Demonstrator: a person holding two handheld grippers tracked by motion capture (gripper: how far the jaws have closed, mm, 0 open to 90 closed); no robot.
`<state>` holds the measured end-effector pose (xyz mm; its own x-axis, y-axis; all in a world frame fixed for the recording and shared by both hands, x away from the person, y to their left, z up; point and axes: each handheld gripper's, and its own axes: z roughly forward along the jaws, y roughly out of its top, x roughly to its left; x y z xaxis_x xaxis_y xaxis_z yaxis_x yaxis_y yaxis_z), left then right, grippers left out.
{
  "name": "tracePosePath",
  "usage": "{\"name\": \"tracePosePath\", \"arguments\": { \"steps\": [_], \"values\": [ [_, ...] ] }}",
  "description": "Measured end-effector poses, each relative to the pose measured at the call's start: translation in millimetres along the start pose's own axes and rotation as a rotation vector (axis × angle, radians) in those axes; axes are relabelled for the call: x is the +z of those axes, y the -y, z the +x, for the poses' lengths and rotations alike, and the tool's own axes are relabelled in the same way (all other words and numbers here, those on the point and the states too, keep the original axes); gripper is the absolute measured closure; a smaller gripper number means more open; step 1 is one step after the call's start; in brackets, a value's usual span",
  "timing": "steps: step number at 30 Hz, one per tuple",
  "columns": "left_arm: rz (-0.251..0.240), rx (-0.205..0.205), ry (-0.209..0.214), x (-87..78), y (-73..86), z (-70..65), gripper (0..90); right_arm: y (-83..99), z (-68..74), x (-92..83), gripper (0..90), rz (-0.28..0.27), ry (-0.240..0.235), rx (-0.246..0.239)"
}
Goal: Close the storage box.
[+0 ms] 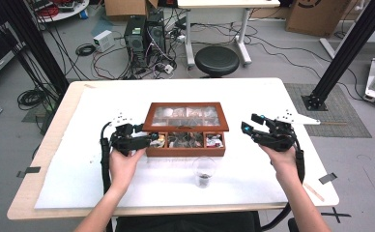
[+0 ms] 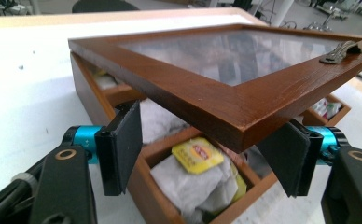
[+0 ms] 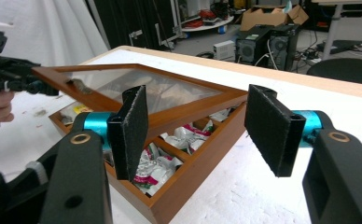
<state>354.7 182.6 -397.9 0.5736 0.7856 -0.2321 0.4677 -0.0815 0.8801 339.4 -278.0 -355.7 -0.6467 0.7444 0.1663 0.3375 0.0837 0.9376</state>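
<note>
Tea box, lid part-raised.
Left gripper (image 2: 207, 154) jaws stand apart around the lid (image 2: 226, 70) corner, no firm clamp visible. Right gripper (image 3: 202, 130) gapes wide, empty, just beside the box (image 3: 188, 179).

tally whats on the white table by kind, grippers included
wooden tea box with glass lid: 1
clear glass cup: 1
left gripper: 1
right gripper: 1
total: 4

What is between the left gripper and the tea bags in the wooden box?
The brown wooden glass-paned lid, half raised, hangs over the yellow-tagged tea bag in the wooden box. The left gripper has its open jaws at the lid's corner.
</note>
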Motion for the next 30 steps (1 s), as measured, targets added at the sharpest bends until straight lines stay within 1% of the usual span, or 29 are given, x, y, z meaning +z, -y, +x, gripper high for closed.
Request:
{"name": "tracePosePath", "arguments": {
  "steps": [2,5,11,16,18,23,25,27,30],
  "values": [
    [0.013,0.008,-0.007,0.1,3.1,-0.2,32.6,0.6,-1.0,-0.2,40.3,-0.003,0.014,-0.002],
    [0.022,0.009,-0.01,0.8,6.8,-0.8,32.6,1.4,-4.0,-1.4,40.3,-0.009,0.034,0.007],
    [0.049,0.024,-0.019,0.5,14.2,-1.5,32.6,3.6,-9.3,-4.4,40.3,-0.012,0.055,0.021],
    [0.076,0.03,-0.023,1.1,18.8,-1.6,32.6,3.5,-10.8,-6.4,40.3,-0.017,0.061,0.025],
    [0.08,0.035,-0.026,1.5,19.7,-2.1,32.6,3.6,-10.8,-7.0,40.3,-0.018,0.063,0.025],
    [0.116,0.053,-0.038,3.2,24.7,-3.0,32.6,4.4,-10.8,-8.6,40.3,-0.019,0.069,0.026],
    [0.111,0.05,-0.036,2.4,26.0,-2.6,32.9,4.9,-11.7,-9.1,40.3,-0.02,0.072,0.027],
    [0.113,0.058,-0.04,1.4,25.9,-3.4,33.0,5.1,-12.2,-9.2,40.3,-0.021,0.074,0.031],
    [0.123,0.053,-0.031,-0.1,26.0,-3.9,33.5,5.7,-12.8,-9.1,40.3,-0.018,0.078,0.033]
  ]
}}
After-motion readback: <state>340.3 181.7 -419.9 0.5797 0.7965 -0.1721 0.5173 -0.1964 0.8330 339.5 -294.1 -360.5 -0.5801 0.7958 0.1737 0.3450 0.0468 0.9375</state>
